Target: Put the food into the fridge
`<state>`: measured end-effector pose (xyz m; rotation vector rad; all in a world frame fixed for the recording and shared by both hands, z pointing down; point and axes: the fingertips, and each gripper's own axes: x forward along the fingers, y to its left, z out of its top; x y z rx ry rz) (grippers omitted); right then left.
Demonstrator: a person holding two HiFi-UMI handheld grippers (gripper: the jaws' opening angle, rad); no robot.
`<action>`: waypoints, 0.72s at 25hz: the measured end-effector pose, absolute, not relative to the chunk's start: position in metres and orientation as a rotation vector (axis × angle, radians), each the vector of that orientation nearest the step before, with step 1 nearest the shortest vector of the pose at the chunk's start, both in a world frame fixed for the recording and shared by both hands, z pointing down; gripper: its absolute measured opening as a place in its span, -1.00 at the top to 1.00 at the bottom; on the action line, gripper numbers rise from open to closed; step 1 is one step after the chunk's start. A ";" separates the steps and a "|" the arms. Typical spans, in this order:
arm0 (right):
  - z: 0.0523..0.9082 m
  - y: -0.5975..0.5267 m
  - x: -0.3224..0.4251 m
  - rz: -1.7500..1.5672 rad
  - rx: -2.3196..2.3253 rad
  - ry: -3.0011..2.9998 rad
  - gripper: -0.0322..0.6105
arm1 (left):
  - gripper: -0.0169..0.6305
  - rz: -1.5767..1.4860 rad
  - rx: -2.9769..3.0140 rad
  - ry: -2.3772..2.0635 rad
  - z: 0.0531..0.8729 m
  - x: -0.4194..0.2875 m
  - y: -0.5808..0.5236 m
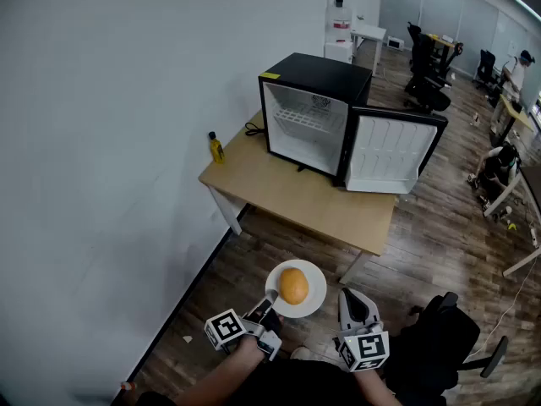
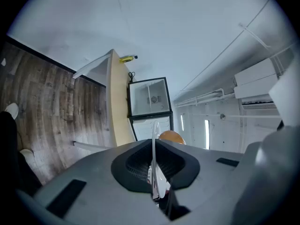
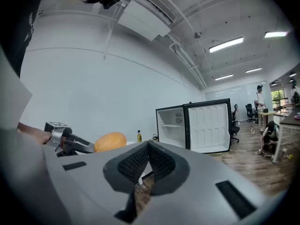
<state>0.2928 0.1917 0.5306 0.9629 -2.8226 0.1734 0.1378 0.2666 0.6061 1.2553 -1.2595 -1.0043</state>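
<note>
A round orange piece of food (image 1: 294, 286) lies on a white plate (image 1: 314, 301) held over the wooden floor, short of the table. My left gripper (image 1: 270, 299) is shut on the plate's near left rim. In the left gripper view the plate (image 2: 154, 131) shows edge-on between the shut jaws of that gripper (image 2: 154, 143), with the food (image 2: 171, 137) beyond. My right gripper (image 1: 348, 295) hangs just right of the plate, shut and empty (image 3: 149, 147). The black mini fridge (image 1: 317, 79) stands on the table with its door (image 1: 390, 152) swung wide open.
The wooden table (image 1: 279, 184) stands against the white wall, with a yellow bottle (image 1: 216, 148) at its left corner. A black office chair (image 1: 444, 345) is close at my right. More desks, chairs (image 1: 427, 79) and people fill the room's far right.
</note>
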 end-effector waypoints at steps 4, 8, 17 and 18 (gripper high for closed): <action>0.531 0.196 0.289 0.165 0.954 -2.841 0.71 | 0.88 -1.063 1.263 -1.245 0.599 0.131 0.271; 0.525 0.209 0.278 0.192 0.890 -2.916 0.71 | 0.88 -1.062 1.243 -1.306 0.603 0.114 0.289; 0.529 0.210 0.231 0.126 0.831 -2.905 0.71 | 0.88 -1.109 1.174 -1.348 0.619 0.064 0.301; 0.526 0.207 0.226 0.120 0.862 -2.904 0.71 | 0.88 -1.107 1.177 -1.344 0.620 0.059 0.297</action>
